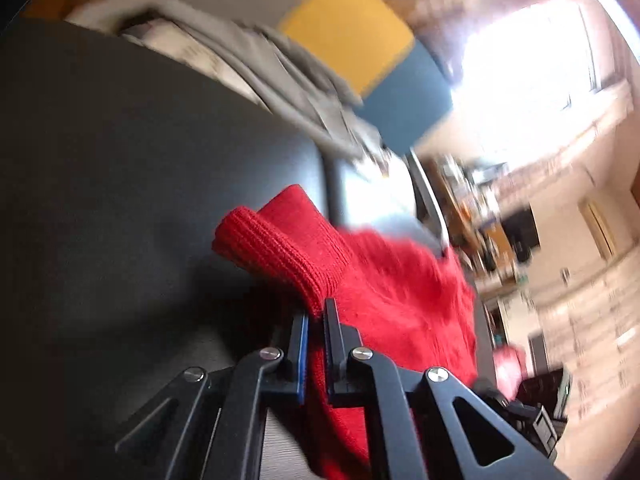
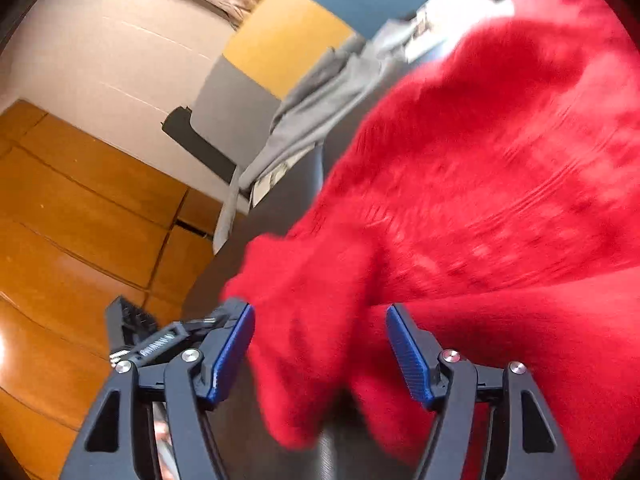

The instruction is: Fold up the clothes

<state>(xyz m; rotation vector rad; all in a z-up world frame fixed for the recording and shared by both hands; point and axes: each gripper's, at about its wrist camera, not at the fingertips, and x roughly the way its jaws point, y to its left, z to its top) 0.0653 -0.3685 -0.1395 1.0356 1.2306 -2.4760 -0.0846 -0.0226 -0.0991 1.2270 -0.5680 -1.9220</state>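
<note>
My left hand-held gripper point(image 1: 316, 314) is closed on the red sweater point(image 1: 384, 300), its two fingers pinching the knit just below a ribbed cuff point(image 1: 280, 248) that sticks up past the fingertips. From the pinch the sweater spreads away to the right of the left wrist view, over the edge of the dark desk point(image 1: 120, 180). Beyond it on the desk lies a heap of grey clothes point(image 1: 280, 72) (blurred, so I cannot tell which garments). Behind the heap stands a panel of yellow and blue blocks point(image 1: 352, 28), and a bright window point(image 1: 528, 64) fills the far right.

My right hand-held gripper point(image 2: 320, 316) is open, its blue pads point(image 2: 408, 352) set wide apart. A fold of the sweater point(image 2: 480, 160) hangs between the fingers, but neither pad presses it that I can see (motion blur softens the edge). The rest of the sweater fills the right half of the right wrist view. To the left of the gripper, below the desk edge, I see the wooden floor point(image 2: 80, 220). Farther off are the grey clothes point(image 2: 312, 120), the yellow and blue panel point(image 2: 288, 32) and a pale wall point(image 2: 112, 52).
</note>
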